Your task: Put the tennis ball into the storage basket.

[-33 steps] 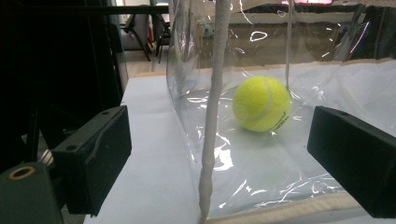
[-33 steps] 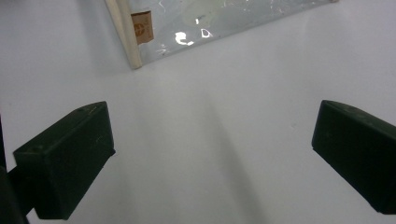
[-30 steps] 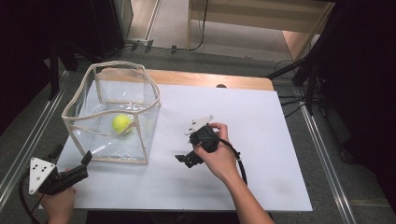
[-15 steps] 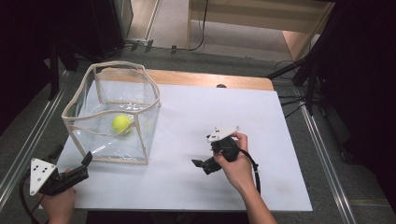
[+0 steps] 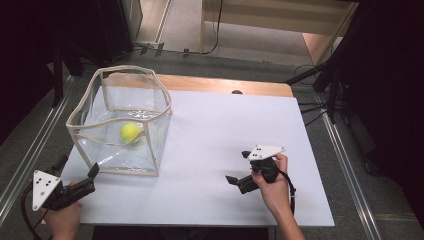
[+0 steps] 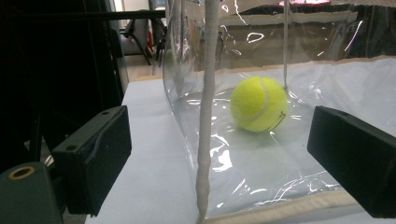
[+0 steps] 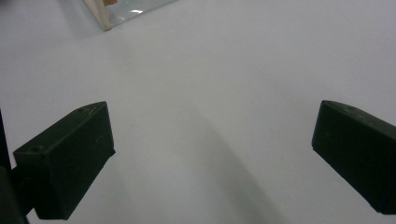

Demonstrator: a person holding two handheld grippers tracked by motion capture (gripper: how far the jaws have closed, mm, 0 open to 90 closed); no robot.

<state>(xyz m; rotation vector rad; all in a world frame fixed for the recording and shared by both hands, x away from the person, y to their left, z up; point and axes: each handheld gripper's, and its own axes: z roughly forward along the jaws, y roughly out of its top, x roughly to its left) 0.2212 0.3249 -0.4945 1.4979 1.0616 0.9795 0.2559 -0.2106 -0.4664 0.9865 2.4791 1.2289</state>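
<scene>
**Ball in the bag, both grippers empty**

Placed already, by the look of it: yellow tennis ball (image 5: pixel 130 132) resting on the floor of the clear plastic bag (image 5: pixel 155 137), left of centre in the high view. Bag standing upright and open-mouthed, cream-edged rim (image 5: pixel 131 71) holding its shape, on the white surface (image 5: pixel 225 130).

In the left gripper view, ball (image 6: pixel 259 103) just right of centre, behind the transparent wall, a cream corner seam (image 6: pixel 205 116) running top to bottom in front. Nothing touching the ball.

Left gripper (image 5: pixel 93 170) low in the lower left of the high view, near the front corner of the bag but apart from it, fingers (image 6: pixel 95 161) spread wide with nothing between. Right gripper (image 5: pixel 238 169) in the lower right, well apart from the bag, held over bare surface; fingers (image 7: pixel 70 158) likewise wide apart, nothing gripped, plain white below, a corner of the bag (image 7: pixel 105 18) just in at the upper left of the right gripper view.

Judged from this: main step done, ball contained. Left, perhaps, only closing or moving the bag, or simply parking both grippers. No other loose item visible on the surface waiting for pickup. Mouth of the bag open, so nothing sealed as yet.
</scene>
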